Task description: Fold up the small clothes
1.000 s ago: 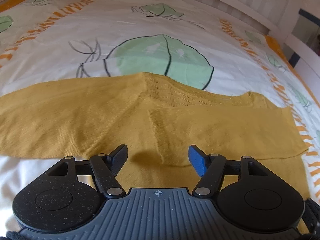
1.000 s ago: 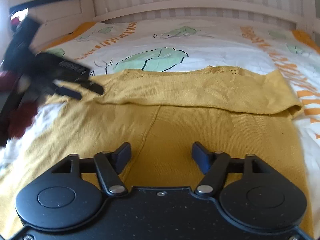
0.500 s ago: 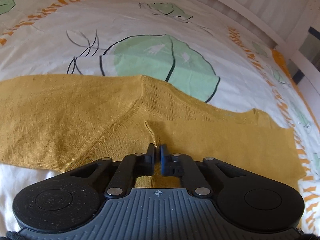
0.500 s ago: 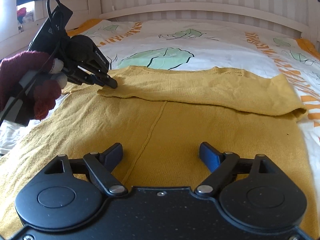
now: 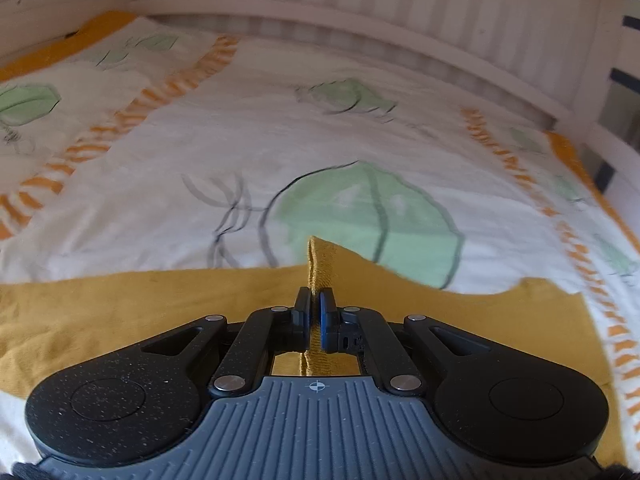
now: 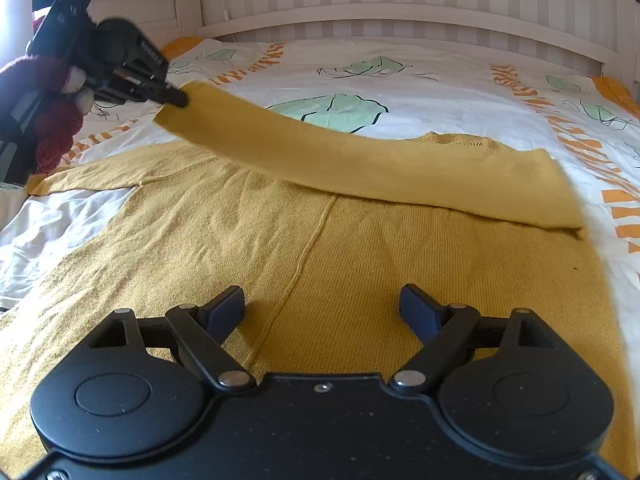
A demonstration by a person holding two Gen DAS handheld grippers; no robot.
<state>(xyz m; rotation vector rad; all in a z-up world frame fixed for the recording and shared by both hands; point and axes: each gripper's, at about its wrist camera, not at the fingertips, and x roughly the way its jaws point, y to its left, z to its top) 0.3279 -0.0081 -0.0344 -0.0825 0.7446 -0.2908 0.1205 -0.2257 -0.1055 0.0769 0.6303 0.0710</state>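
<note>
A mustard-yellow knit sweater (image 6: 280,232) lies spread on the bed. One sleeve (image 6: 360,160) is folded across the body. My left gripper (image 5: 315,312) is shut on the end of that sleeve (image 5: 320,264) and holds it lifted off the bed; it also shows in the right wrist view (image 6: 176,98) at the upper left, held by a hand in a dark red glove. My right gripper (image 6: 322,312) is open and empty, low over the sweater's lower body near its centre seam. The other sleeve (image 6: 80,180) stretches out flat to the left.
The bed has a white cover (image 6: 420,80) with green leaf prints and orange stripes. A white slatted headboard (image 6: 400,16) stands at the far end. Crumpled white sheet (image 6: 40,240) lies at the left of the sweater.
My left gripper closed on the sleeve end and has now lifted it up and to the left off the sweater body. My right gripper stayed open over the lower body.
</note>
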